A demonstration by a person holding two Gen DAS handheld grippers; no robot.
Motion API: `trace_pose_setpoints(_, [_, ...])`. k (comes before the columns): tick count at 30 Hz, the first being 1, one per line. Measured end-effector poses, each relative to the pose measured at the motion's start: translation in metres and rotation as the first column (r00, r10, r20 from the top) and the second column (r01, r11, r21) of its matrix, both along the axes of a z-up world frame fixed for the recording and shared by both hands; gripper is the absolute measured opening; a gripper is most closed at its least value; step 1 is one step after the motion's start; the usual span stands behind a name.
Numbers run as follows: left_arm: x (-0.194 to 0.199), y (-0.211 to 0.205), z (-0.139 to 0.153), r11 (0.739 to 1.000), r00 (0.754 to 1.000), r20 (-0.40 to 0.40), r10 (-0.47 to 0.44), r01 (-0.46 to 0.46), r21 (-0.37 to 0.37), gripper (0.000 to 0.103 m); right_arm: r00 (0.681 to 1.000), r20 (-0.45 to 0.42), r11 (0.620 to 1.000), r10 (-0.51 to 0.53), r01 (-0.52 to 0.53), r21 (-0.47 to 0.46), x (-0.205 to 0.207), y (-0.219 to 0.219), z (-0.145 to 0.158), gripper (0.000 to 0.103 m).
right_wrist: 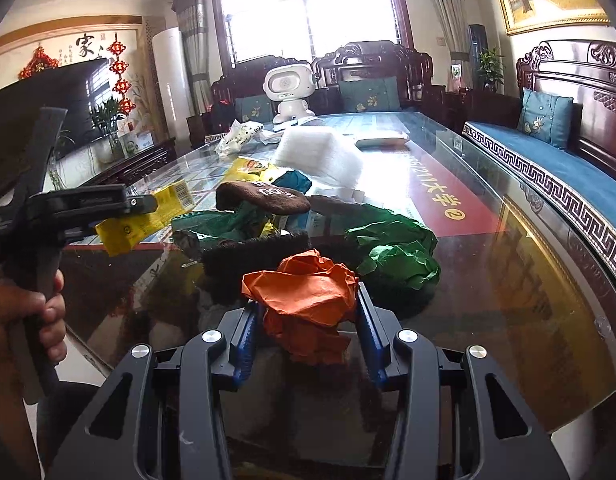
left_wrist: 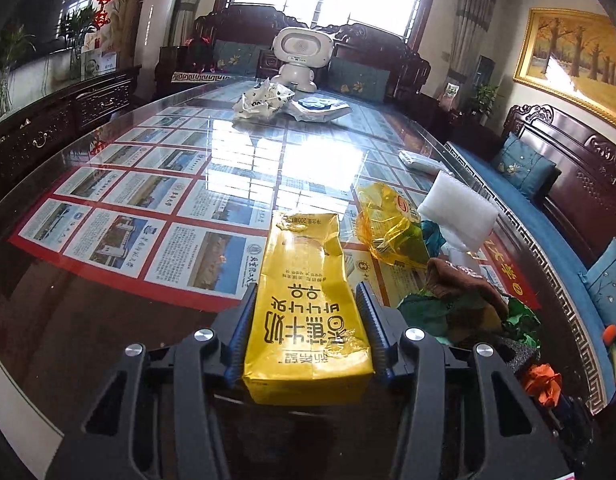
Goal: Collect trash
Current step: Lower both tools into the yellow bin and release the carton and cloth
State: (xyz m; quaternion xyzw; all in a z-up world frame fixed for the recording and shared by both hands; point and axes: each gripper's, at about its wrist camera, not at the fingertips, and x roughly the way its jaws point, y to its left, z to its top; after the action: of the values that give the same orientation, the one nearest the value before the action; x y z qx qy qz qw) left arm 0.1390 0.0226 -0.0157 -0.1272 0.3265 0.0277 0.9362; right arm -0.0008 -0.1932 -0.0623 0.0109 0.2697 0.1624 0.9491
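Observation:
My left gripper [left_wrist: 308,300] is shut on a yellow drink carton [left_wrist: 303,296] and holds it above the glass table [left_wrist: 107,280]; the carton also shows in the right wrist view [right_wrist: 147,216], clamped in the left gripper [right_wrist: 141,205]. My right gripper [right_wrist: 305,304] is shut on a crumpled orange paper [right_wrist: 303,300], which also shows in the left wrist view [left_wrist: 542,382]. A trash pile lies beyond: green paper [right_wrist: 396,248], a brown cloth [right_wrist: 263,198], white foam [right_wrist: 320,152], a yellow wrapper [left_wrist: 388,220].
A white robot toy [left_wrist: 301,58] stands at the table's far end, with a crumpled white bag [left_wrist: 263,100] and a packet [left_wrist: 320,108] in front of it. A sofa with blue cushions [right_wrist: 548,168] runs along the right. A dark cabinet [left_wrist: 59,120] stands left.

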Motion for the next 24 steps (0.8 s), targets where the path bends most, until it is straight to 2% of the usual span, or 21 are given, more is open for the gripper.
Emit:
trace_pose_setpoints(12, [-0.098,-0.006,0.006,0.996,0.995,0.042,-0.087,0.085,0.032,0.049,1.0,0.015,1.0,0.002,-0.003,0.012,-0.041,-0.001,0.01,0.041])
trace_pose_setpoints(15, [-0.121,-0.009,0.006,0.992,0.992,0.042,-0.122,0.121,0.018,0.049,1.0,0.022,1.0,0.004,-0.005,0.016,-0.052,-0.003,0.015,0.041])
trace_pose_setpoints(21, [-0.166,-0.019,0.005,0.974,0.974,0.029,-0.226,0.227,-0.023,0.05,0.999,0.037,0.999,0.039,-0.041,0.035,-0.091,-0.007,0.027,0.041])
trace_pose_setpoints(24, [-0.189,-0.026,-0.002,0.963,0.963,-0.003,-0.27,0.27,-0.018,0.05,0.997,0.03,0.997,0.076,-0.077,0.033,-0.117,-0.008,0.029,0.041])
